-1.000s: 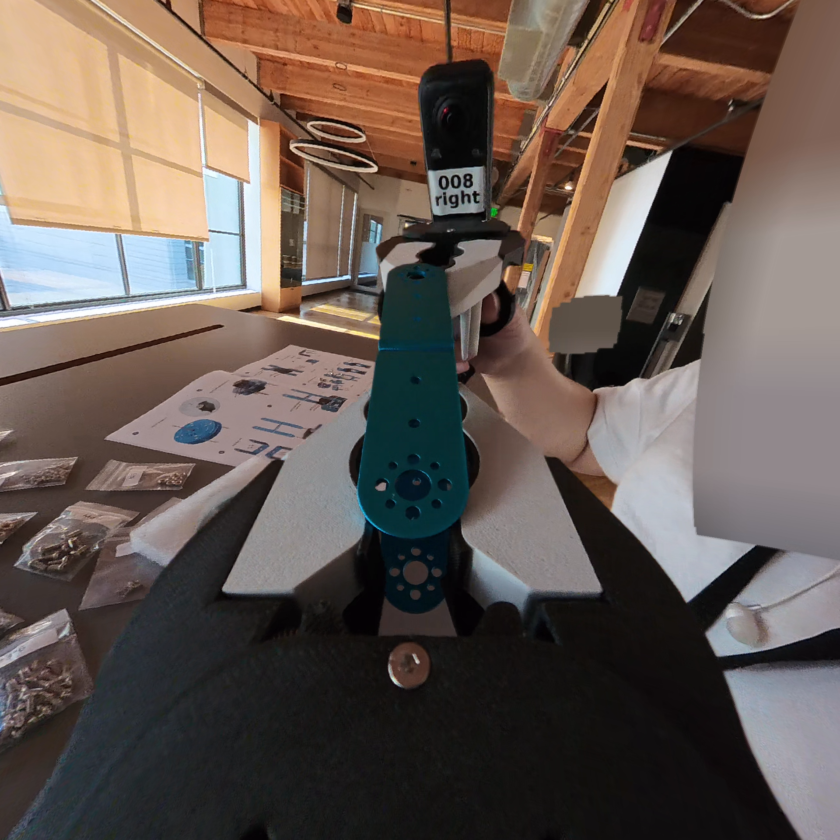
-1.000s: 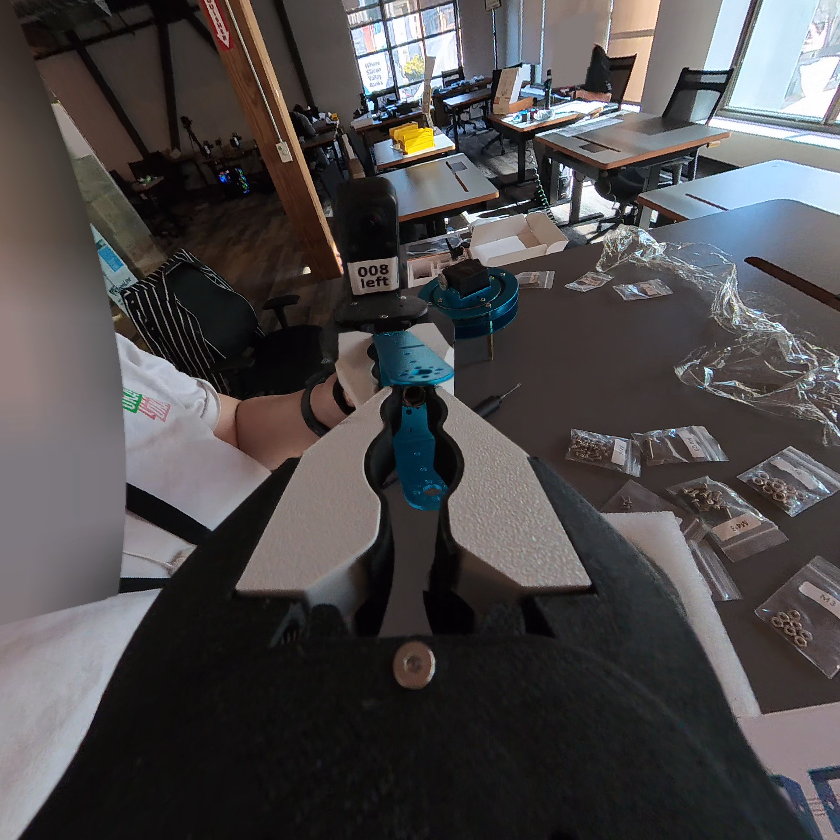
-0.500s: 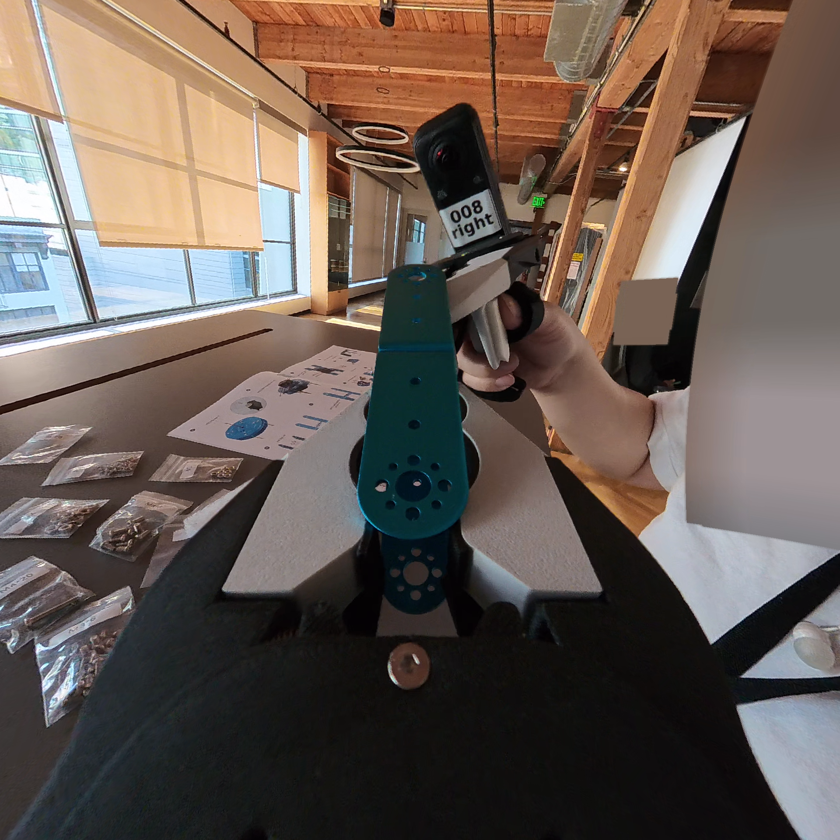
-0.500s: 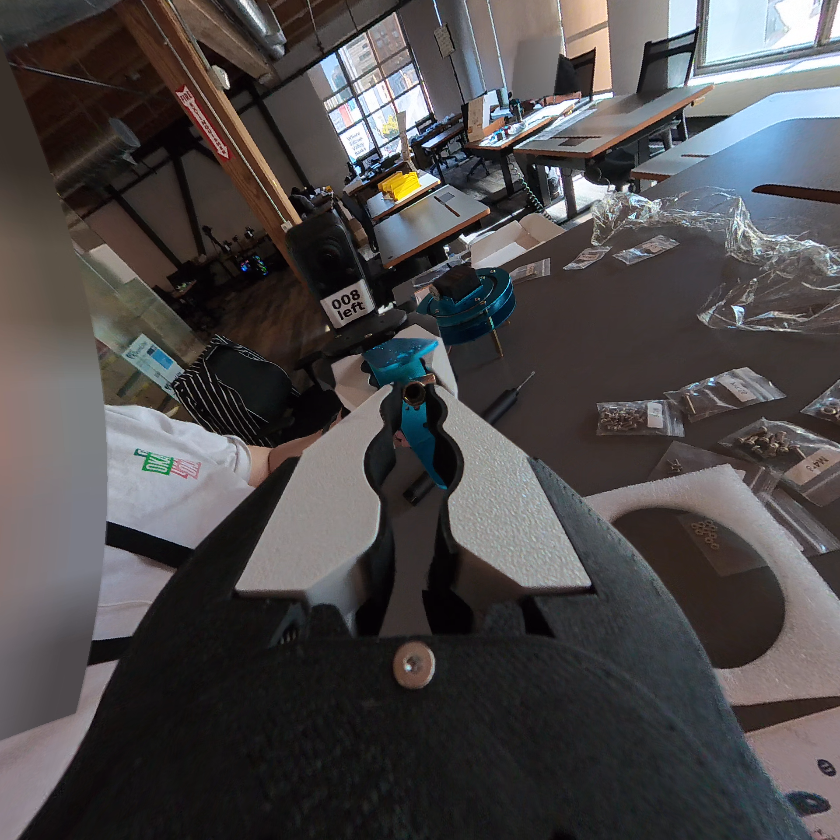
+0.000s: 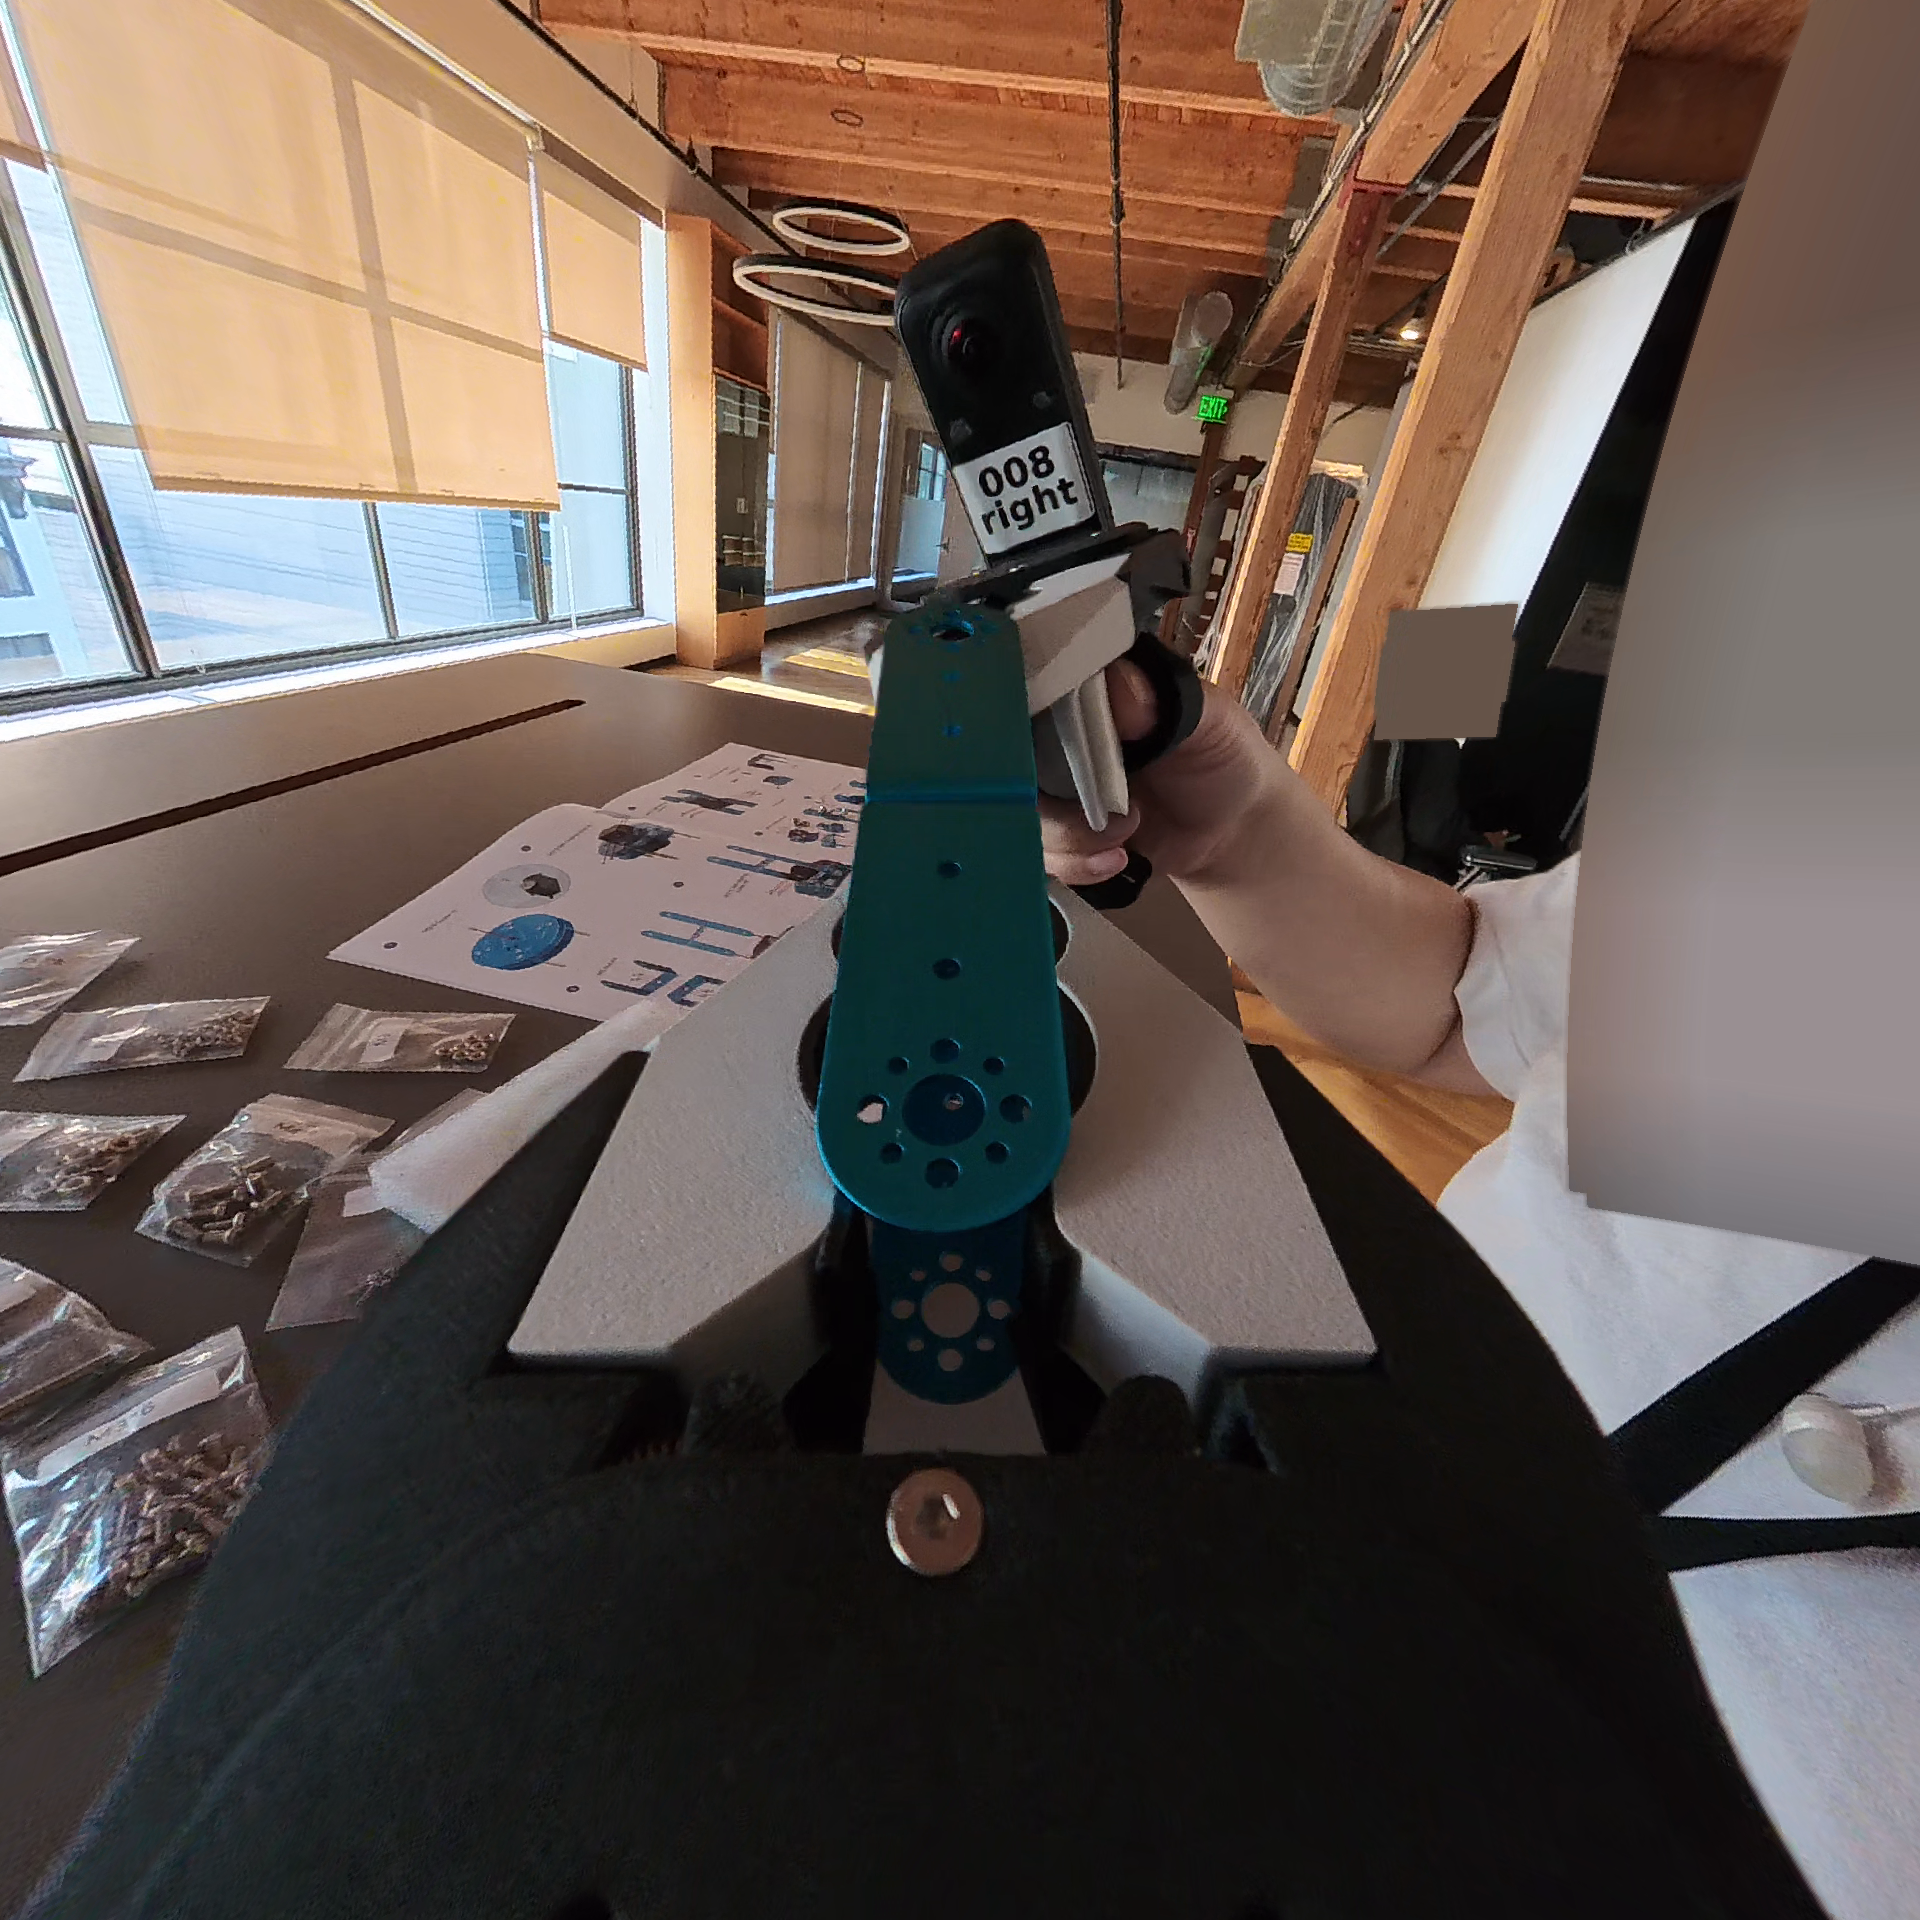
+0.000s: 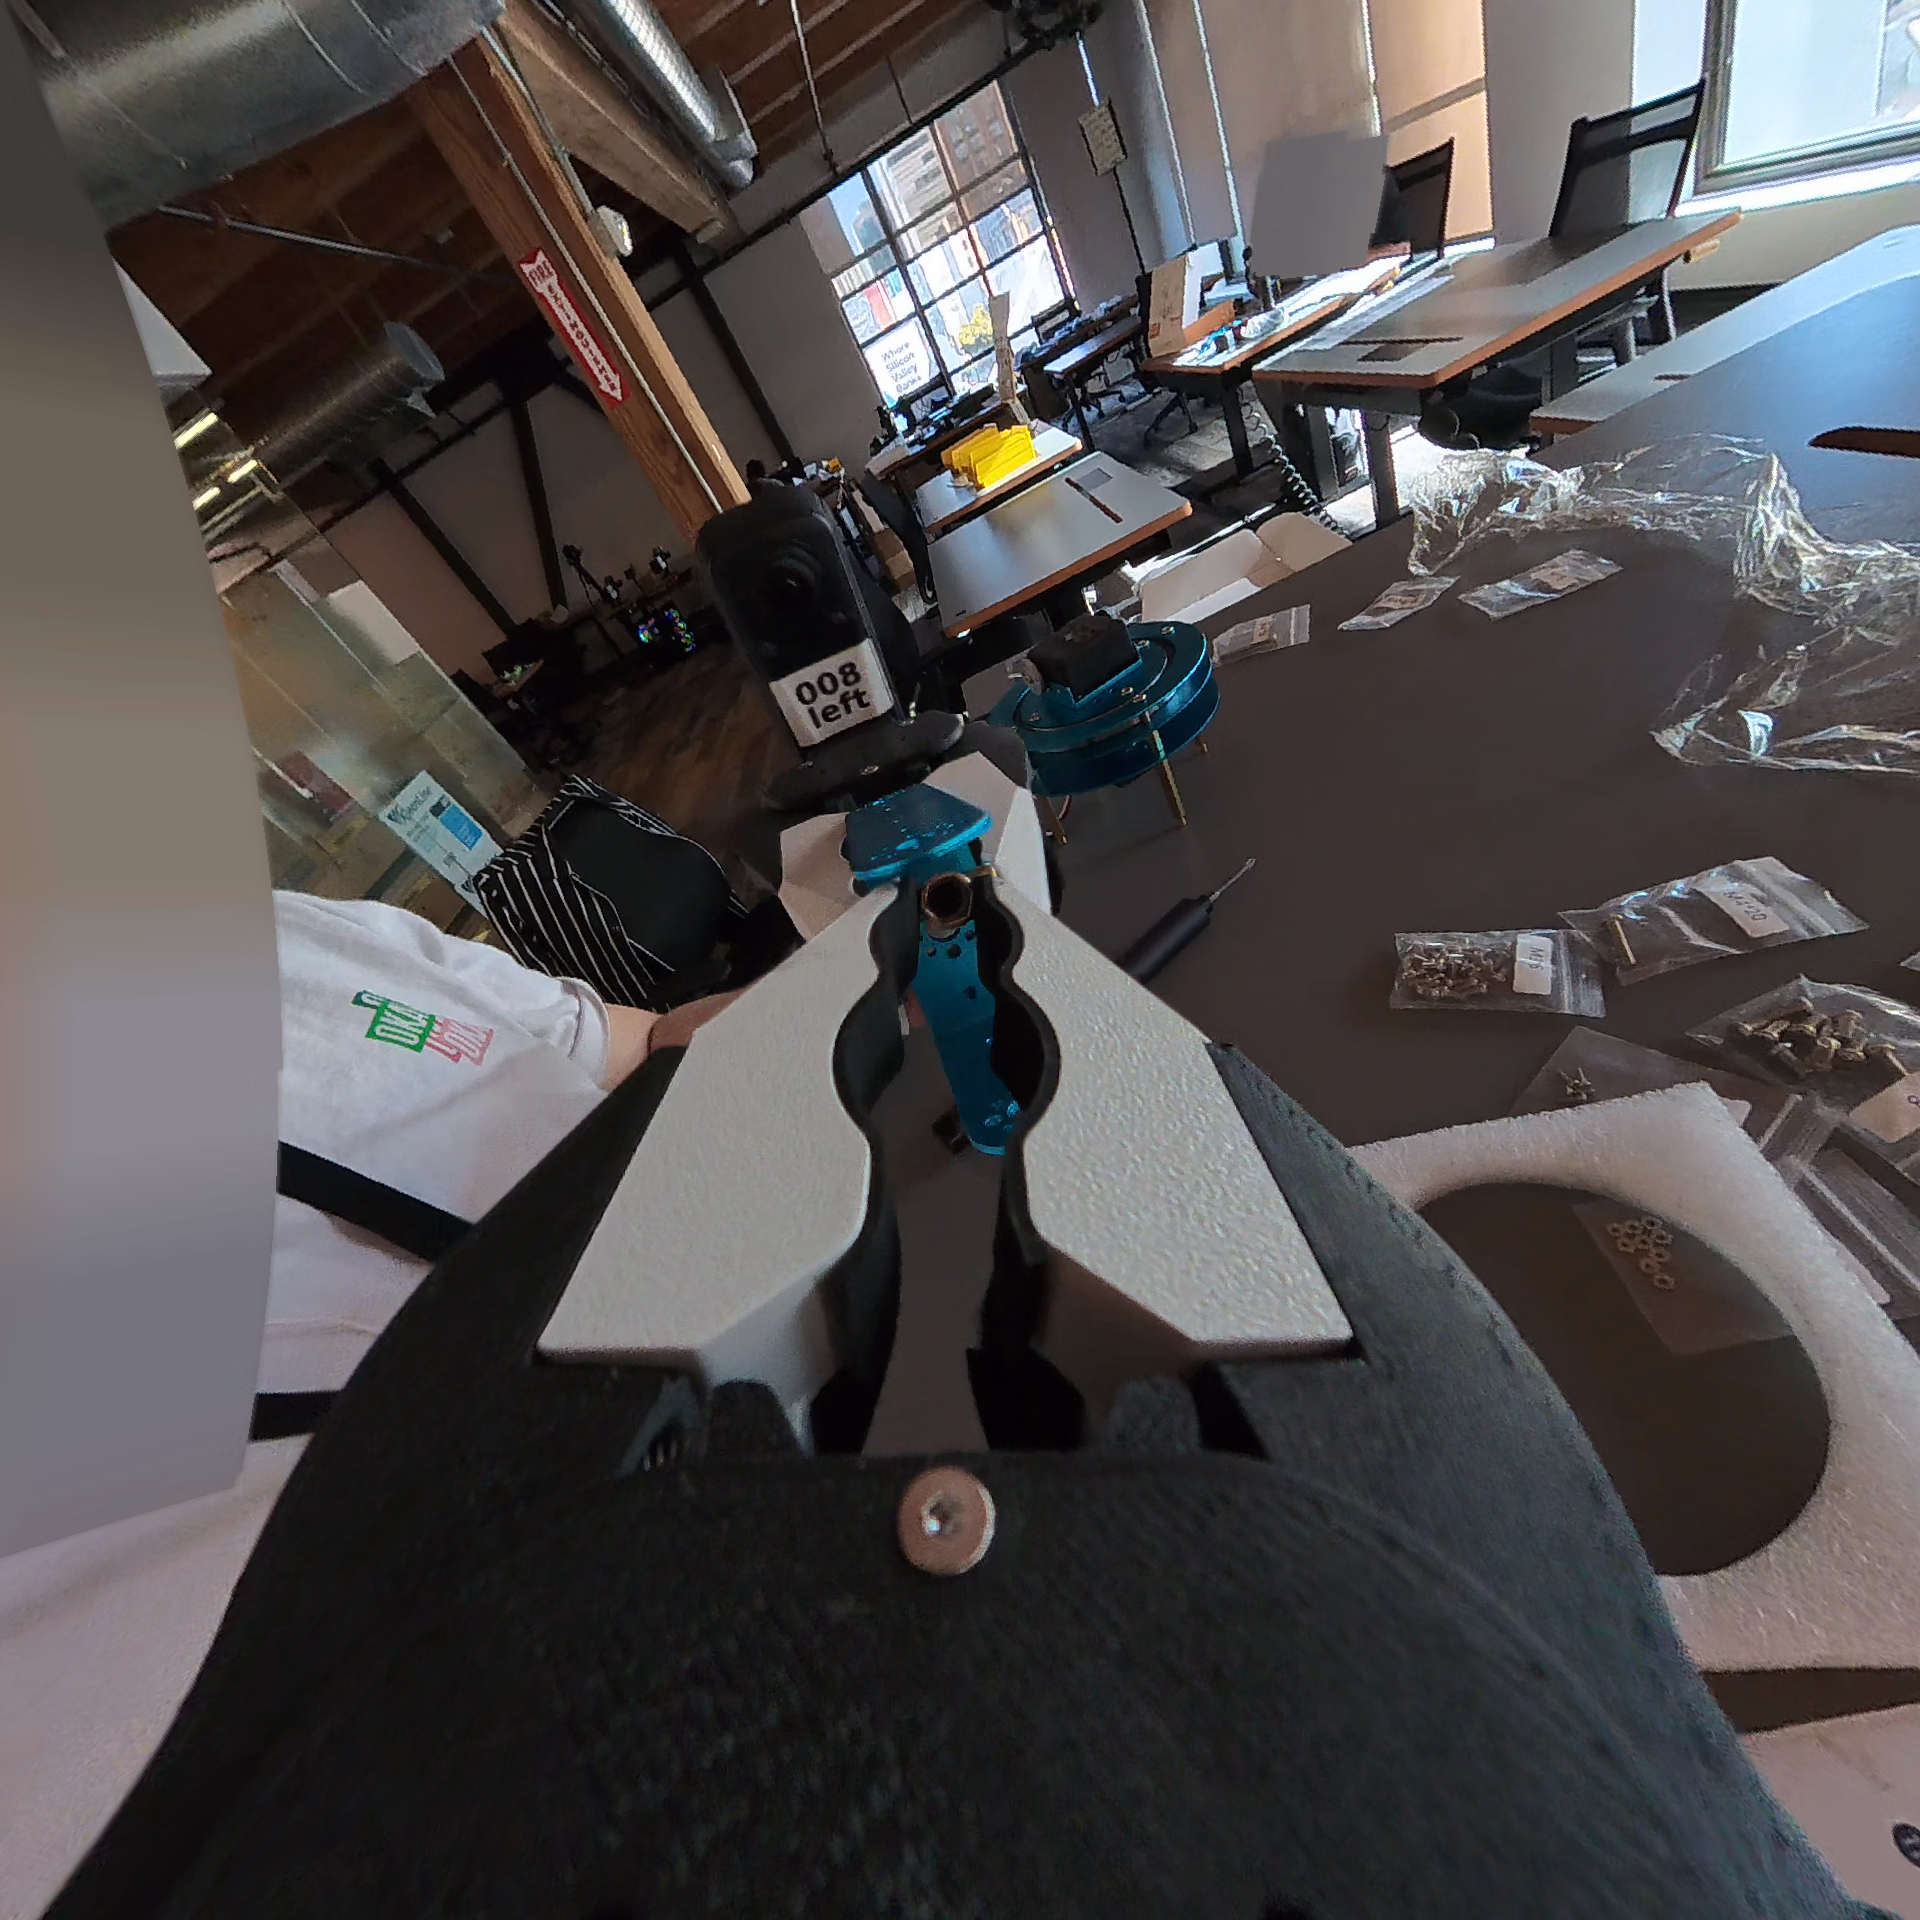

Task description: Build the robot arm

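Observation:
My left gripper (image 5: 948,925) is shut on a long blue perforated metal bracket (image 5: 935,1039), held in the air over a dark table (image 5: 312,831). The bracket's far end meets my right gripper (image 5: 1049,634), held by a hand. In the right wrist view, my right gripper (image 6: 943,883) is shut on a small brass standoff (image 6: 945,896) at its tips, right against the bracket's end (image 6: 914,826). The bracket's lower leg (image 6: 961,1029) shows through the gap between the fingers. The left gripper (image 6: 914,800) faces me there.
Several clear bags of screws (image 5: 218,1195) and printed instruction sheets (image 5: 613,914) lie on the table. In the right wrist view there are a blue round assembly (image 6: 1112,686), a small screwdriver (image 6: 1174,935), white foam (image 6: 1558,1174), crumpled plastic (image 6: 1714,582) and more bags (image 6: 1496,971). A person in a white shirt (image 5: 1558,1351) is close by. Left and right tips are no more than a few centimetres apart.
Both grippers have tilted and turned together, so the table and room have shifted in both views. The bracket and brass standoff stay gripped; the bracket's lower leg now slants right.

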Demonstrator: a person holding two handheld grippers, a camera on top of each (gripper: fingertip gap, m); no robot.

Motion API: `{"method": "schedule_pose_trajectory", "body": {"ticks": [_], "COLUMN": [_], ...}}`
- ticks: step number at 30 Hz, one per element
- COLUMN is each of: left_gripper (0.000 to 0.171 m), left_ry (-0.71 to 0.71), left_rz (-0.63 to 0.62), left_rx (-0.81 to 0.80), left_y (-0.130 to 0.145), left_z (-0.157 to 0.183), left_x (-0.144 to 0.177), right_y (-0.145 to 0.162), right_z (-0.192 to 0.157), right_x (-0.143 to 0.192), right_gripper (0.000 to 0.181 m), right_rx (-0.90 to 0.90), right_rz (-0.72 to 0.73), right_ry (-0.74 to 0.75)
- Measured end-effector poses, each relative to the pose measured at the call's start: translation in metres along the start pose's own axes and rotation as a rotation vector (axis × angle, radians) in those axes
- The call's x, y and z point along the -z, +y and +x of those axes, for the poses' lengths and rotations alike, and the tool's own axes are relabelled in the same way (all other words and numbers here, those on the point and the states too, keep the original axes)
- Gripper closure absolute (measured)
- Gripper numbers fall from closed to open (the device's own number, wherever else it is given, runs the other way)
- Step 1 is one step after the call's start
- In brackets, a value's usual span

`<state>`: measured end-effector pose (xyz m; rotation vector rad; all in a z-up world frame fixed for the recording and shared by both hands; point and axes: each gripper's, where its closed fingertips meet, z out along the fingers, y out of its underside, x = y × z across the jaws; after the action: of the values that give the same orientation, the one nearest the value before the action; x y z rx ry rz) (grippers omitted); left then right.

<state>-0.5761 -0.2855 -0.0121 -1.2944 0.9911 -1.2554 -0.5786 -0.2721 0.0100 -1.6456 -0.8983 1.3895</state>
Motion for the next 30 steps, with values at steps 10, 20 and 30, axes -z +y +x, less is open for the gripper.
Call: {"method": "schedule_pose_trajectory", "body": {"ticks": [10,20,30], "left_gripper": [0.144,0.145,0.145], "left_ry": [0.081,0.125,0.125], "left_rz": [0.041,0.039,0.077], "left_rx": [0.103,0.144,0.142], "left_y": [-0.005,-0.005,-0.010], "left_z": [0.005,0.009,0.007], "left_x": [0.002,0.002,0.005], "right_y": [0.003,0.003,0.003], "right_z": [-0.005,-0.015,-0.012], "right_x": [-0.001,-0.001,-0.006], "right_gripper": [0.171,0.171,0.171], "right_rx": [0.208,0.323,0.291], "right_rz": [-0.022,0.007,-0.035], "right_ry": [-0.047,-0.113,-0.044]}}
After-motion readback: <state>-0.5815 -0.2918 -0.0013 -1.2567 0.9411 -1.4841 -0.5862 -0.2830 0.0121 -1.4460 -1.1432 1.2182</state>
